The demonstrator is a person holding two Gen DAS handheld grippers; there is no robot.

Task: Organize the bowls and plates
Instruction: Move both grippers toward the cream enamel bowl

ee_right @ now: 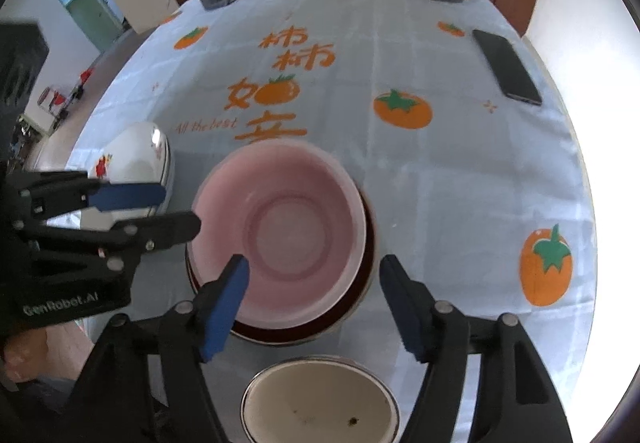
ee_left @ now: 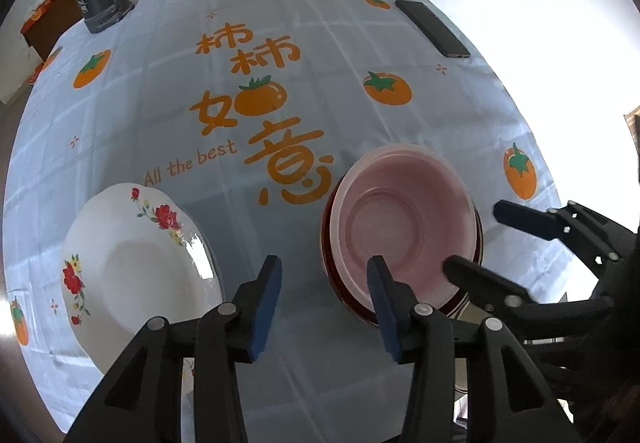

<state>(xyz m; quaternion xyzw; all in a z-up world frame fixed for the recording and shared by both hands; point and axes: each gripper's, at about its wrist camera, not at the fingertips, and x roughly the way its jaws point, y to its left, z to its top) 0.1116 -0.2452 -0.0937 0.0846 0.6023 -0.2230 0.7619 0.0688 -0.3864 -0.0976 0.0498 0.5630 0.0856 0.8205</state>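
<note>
Now: Pink Bowl Stacked, Both Tongs Apart

The pink bowl (ee_right: 280,235) is seen nested on a dark-rimmed plate (ee_right: 360,307) on the desk (ee_right: 440,183). Left tongs (ee_left: 324,307) and right tongs (ee_right: 316,303) are held open, gripping nothing. A floral plate (ee_left: 136,267) is set apart.

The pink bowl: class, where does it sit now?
The pink bowl sits nested in a dark red dish mid-table, right of the white floral plate.

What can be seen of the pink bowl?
The pink bowl is round, matte and pale-rimmed, with a ringed flat bottom, and looks empty. It sits upright, nested on a dark red dish whose rim shows beneath it, on the persimmon-print tablecloth. Both open tongs, left and right, hover at its near rim; neither grips it.
</note>
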